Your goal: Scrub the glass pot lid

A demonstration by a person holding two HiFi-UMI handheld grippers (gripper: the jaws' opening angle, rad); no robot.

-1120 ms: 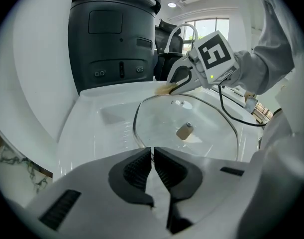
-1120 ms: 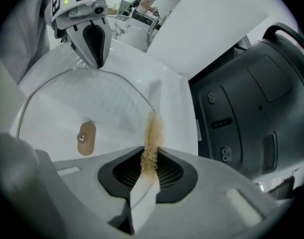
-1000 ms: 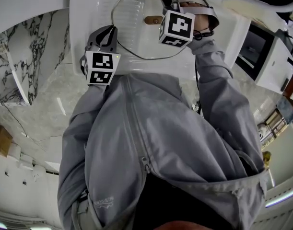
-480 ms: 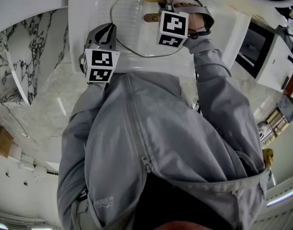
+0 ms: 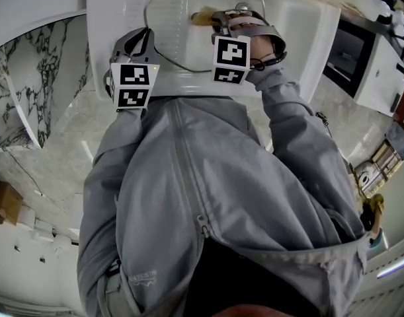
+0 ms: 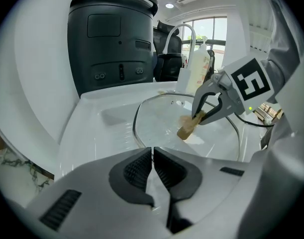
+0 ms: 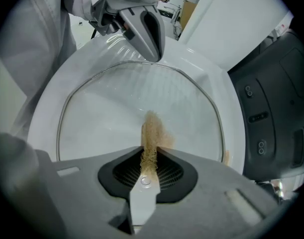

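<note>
The lid (image 7: 117,108) lies in the white sink (image 5: 116,18). The left gripper (image 6: 152,158) is closed on its rim. The right gripper (image 7: 149,158) clamps a tan scrubber (image 7: 152,128), pressing it onto the glass.

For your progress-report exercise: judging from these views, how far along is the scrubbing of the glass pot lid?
Done: the glass pot lid lies in the white basin, its rim clamped by the left hand-held gripper. In hand: the right hand-held gripper is shut on a tan fibrous scrubber pressed to the glass. Left: no suds or dirt show, so how much remains cannot be told.
</note>
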